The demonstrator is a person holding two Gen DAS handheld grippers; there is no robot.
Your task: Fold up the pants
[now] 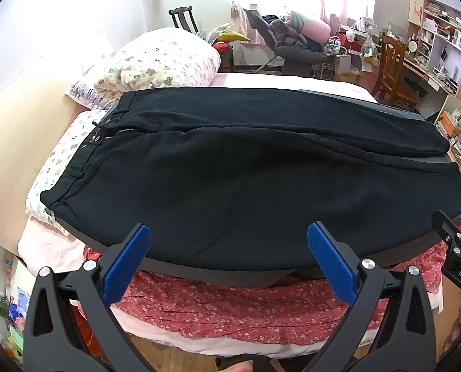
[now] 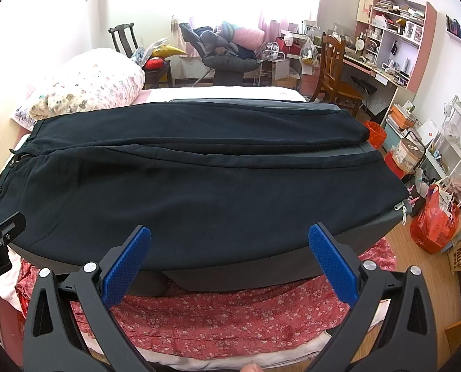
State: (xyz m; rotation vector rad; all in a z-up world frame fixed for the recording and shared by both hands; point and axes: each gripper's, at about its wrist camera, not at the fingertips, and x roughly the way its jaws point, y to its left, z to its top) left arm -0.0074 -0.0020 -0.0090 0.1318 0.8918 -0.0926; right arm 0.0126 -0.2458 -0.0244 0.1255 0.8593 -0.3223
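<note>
Dark navy pants (image 1: 246, 167) lie spread flat on a grey board (image 1: 218, 271) on the bed, waistband at the left, both legs running to the right. They also show in the right wrist view (image 2: 199, 183). My left gripper (image 1: 229, 241) is open and empty, just in front of the near leg's edge. My right gripper (image 2: 229, 243) is open and empty, also in front of the near edge, further toward the hems. The right gripper's body shows at the right edge of the left wrist view (image 1: 457, 248).
A red floral cloth (image 2: 230, 310) covers the bed's near edge below the board. A patterned pillow (image 1: 156, 65) lies at the far left. A wooden chair (image 2: 336, 71), desk shelves (image 2: 398, 37) and a red bag (image 2: 435, 223) stand to the right.
</note>
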